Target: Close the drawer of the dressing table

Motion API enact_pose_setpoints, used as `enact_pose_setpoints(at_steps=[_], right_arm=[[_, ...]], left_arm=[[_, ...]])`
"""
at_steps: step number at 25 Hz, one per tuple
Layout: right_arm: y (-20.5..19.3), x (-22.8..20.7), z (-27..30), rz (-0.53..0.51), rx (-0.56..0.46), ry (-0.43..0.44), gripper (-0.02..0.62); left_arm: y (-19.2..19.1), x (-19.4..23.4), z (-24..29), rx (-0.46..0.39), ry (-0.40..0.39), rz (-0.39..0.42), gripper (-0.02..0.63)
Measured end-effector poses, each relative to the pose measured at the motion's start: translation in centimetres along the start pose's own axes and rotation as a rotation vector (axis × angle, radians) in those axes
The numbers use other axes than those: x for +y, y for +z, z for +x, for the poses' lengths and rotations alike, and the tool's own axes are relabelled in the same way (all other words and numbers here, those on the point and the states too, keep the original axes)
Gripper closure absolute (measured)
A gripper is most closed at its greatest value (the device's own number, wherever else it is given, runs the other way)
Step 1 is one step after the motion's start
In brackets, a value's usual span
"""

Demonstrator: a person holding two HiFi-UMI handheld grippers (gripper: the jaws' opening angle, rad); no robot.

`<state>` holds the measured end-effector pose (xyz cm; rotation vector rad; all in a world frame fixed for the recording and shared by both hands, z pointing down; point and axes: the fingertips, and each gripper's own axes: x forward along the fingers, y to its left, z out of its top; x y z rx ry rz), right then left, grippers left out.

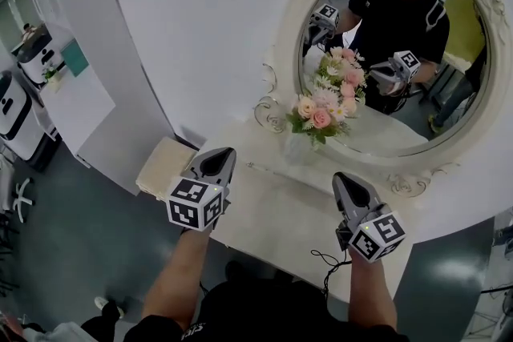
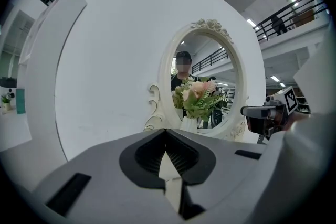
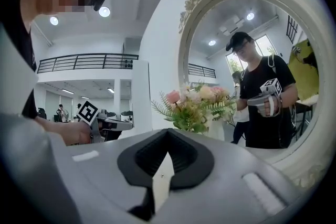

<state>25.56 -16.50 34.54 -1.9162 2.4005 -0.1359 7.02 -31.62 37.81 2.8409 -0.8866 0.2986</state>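
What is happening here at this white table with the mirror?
A person stands at a white dressing table and holds the left tongs and the right tongs over its top. Both tongs are shut and hold nothing. A bouquet of flowers stands in front of the oval mirror. The drawer is not in view, so I cannot tell whether it is open or closed.

The white dressing table [image 1: 264, 212] carries a vase of pink flowers [image 1: 321, 114] at twelve o'clock on its top, with the oval mirror [image 1: 401, 60] standing behind at one o'clock.
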Motion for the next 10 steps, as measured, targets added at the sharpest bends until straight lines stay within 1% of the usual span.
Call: enact_pose_setpoints(at_steps=[10], right_arm=[[0.16,0.29,0.38,0.013,-0.004,0.022,0.588]], left_arm=[[-0.44,-0.13,0.11,0.014,-0.007,-0.007,0.598]])
